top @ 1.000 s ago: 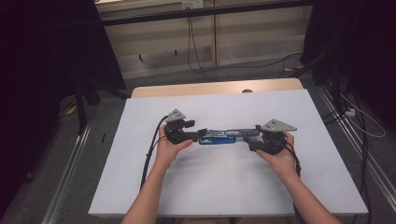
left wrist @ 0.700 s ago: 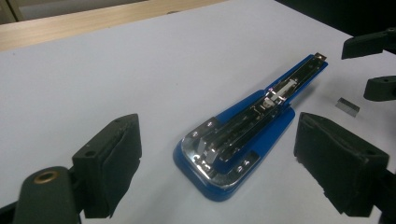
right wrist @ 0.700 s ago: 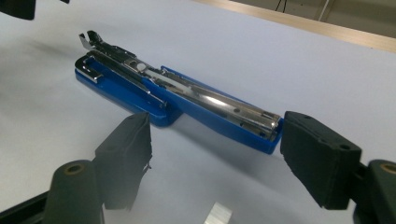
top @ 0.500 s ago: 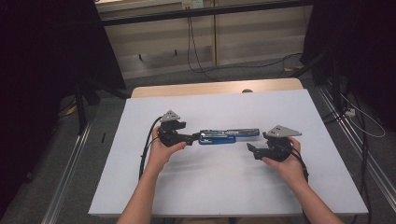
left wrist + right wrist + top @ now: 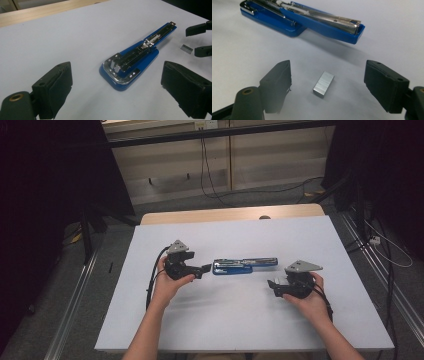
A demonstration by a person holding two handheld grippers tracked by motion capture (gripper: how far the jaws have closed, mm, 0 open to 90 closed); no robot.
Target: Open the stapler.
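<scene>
A blue stapler (image 5: pixel 244 265) lies swung open flat on the white table top (image 5: pixel 210 330), its metal staple channel (image 5: pixel 140 48) facing up. A small silver block of staples (image 5: pixel 323 83) rests on the sheet just in front of the stapler's right end. My left gripper (image 5: pixel 206 268) sits just off the stapler's left end, open; its jaws have just been opening and touch nothing (image 5: pixel 117 77). My right gripper (image 5: pixel 272 286) hovers open, its jaws on either side of the staple block (image 5: pixel 328 80) without touching it, and its jaws have just been opening too.
The white sheet covers a wooden table whose bare strip (image 5: pixel 200 215) shows at the far edge. Metal rails (image 5: pixel 75 300) run along both sides at floor level. Cables (image 5: pixel 210 180) lie on the floor beyond the table. Dark curtains hang left and right.
Both grippers have let go of the stapler's ends. The left one drew back a little to the left. The right one moved toward the front right, down over the staple block.
</scene>
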